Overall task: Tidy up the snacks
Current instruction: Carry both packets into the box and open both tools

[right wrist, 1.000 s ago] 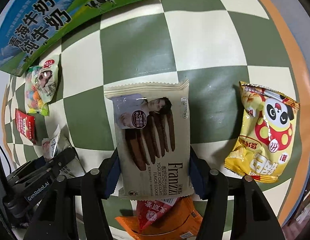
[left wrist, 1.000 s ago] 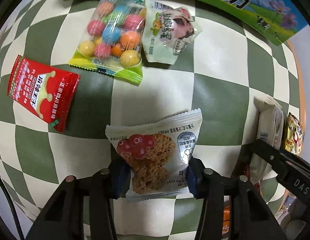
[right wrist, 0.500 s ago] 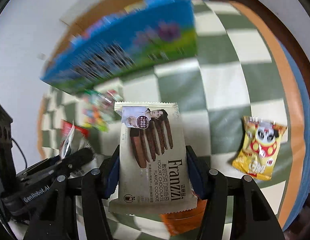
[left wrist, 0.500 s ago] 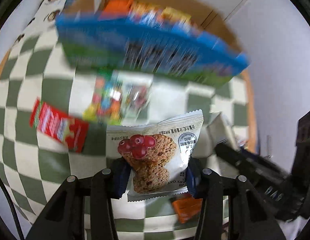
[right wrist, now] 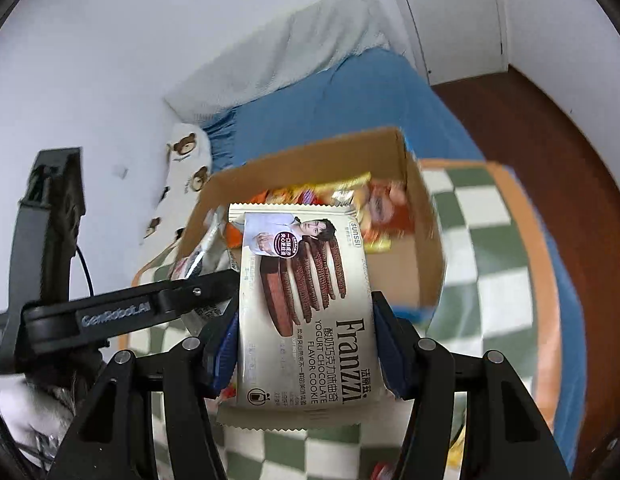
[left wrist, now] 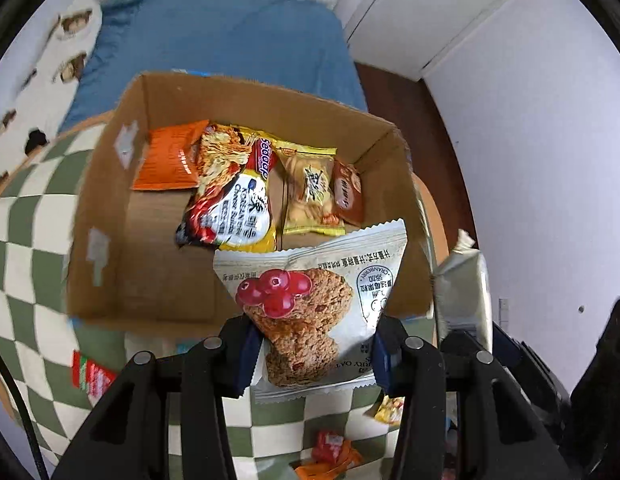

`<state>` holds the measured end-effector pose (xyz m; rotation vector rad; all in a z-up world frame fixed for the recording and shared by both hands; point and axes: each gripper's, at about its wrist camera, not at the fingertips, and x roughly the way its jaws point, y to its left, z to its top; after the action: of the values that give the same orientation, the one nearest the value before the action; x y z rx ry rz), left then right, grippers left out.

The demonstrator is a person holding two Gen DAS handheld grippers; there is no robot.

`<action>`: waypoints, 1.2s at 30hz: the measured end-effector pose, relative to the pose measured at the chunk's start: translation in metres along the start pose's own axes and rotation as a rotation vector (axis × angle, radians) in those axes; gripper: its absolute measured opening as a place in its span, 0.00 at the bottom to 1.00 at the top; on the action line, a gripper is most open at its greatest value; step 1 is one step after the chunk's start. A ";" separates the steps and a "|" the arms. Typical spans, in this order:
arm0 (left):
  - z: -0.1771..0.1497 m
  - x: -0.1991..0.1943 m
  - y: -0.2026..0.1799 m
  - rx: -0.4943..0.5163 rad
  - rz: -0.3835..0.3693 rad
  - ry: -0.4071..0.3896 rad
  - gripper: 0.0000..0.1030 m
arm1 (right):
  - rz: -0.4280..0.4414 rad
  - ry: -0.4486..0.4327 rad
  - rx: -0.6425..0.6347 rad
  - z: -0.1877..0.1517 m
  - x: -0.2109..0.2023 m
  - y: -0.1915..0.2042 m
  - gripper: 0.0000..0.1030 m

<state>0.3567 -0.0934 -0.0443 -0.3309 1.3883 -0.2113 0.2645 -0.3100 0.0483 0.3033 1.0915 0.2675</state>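
My left gripper is shut on a white cranberry oat cookie packet, held in the air over the near wall of an open cardboard box. Several snack packs lie inside the box, among them a noodle pack and an orange packet. My right gripper is shut on a beige Franzzi chocolate cookie packet, lifted in front of the same cardboard box. That beige packet also shows at the right of the left wrist view.
The box stands on a green-and-white checked cloth. A red sachet and orange and red packets still lie on the cloth. Behind the box is a blue bed cover, white walls and a brown floor.
Both grippers have risen from the cloth with their packets and swung toward the box. The view went from looking down at loose snacks to looking into the open box.
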 end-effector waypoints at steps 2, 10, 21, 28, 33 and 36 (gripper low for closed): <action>0.021 0.022 0.005 -0.018 0.003 0.047 0.42 | -0.030 0.010 -0.006 0.013 0.016 -0.003 0.60; 0.057 0.091 0.009 0.001 0.062 0.186 0.42 | -0.135 0.091 -0.019 0.032 0.090 -0.019 0.60; 0.058 0.136 0.022 -0.012 0.083 0.291 0.60 | -0.214 0.258 -0.027 0.027 0.152 -0.036 0.91; 0.052 0.117 0.024 0.031 0.134 0.217 0.85 | -0.221 0.270 -0.028 0.024 0.153 -0.034 0.94; 0.040 0.090 0.024 0.062 0.221 0.117 0.85 | -0.218 0.264 -0.014 0.024 0.142 -0.033 0.94; 0.027 0.070 0.025 0.069 0.248 0.046 0.85 | -0.223 0.259 -0.006 0.023 0.132 -0.034 0.94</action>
<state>0.3946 -0.0910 -0.1138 -0.0960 1.4494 -0.0620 0.3446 -0.2962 -0.0634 0.1411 1.3679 0.1126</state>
